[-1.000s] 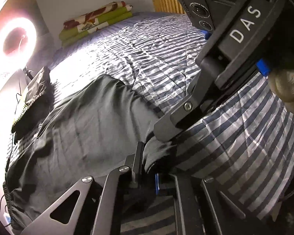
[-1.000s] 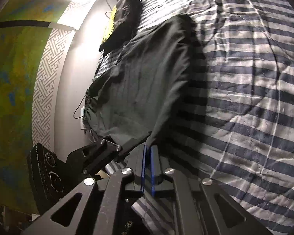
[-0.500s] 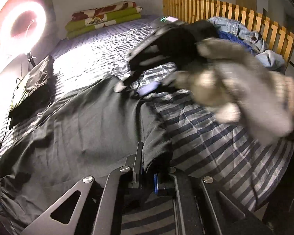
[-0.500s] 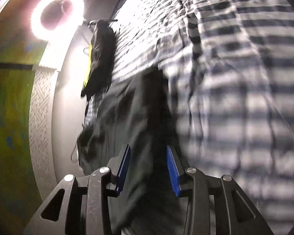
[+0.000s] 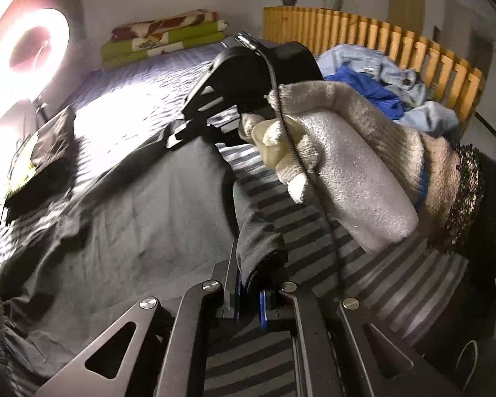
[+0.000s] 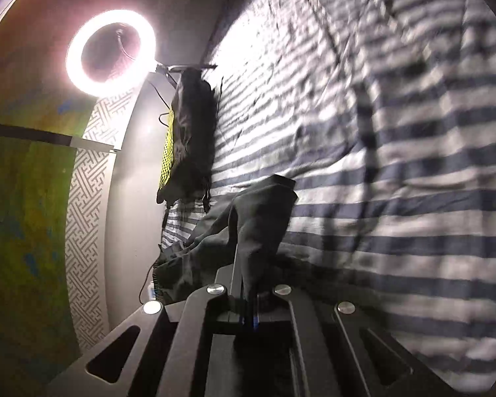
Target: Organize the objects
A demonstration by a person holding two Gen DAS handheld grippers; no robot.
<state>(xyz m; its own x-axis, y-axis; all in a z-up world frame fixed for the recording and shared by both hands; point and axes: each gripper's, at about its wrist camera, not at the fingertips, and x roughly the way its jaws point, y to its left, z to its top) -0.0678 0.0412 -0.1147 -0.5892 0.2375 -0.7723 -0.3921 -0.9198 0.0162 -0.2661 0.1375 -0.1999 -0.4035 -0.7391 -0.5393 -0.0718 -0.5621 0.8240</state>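
Note:
A black garment (image 5: 132, 225) lies spread on the striped bed cover (image 5: 314, 231). My left gripper (image 5: 249, 297) is shut on its near corner, which bunches up between the blue pads. My right gripper (image 5: 177, 137), held by a gloved hand (image 5: 347, 172), reaches over the garment's far edge. In the right wrist view the right gripper (image 6: 249, 314) is shut on a raised fold of the black garment (image 6: 261, 218), which hangs up off the bed cover (image 6: 396, 198).
A folded black item with yellow mesh (image 5: 39, 152) lies at the bed's left edge under a bright ring light (image 5: 33, 46). Folded green blankets (image 5: 162, 39) sit at the far end. A pile of blue clothes (image 5: 380, 79) leans against a slatted wooden headboard (image 5: 413, 59).
The right gripper left the near corner beside the left gripper, opened, swung to the garment's far edge and shut on a fold there. The left gripper rose a little with its corner.

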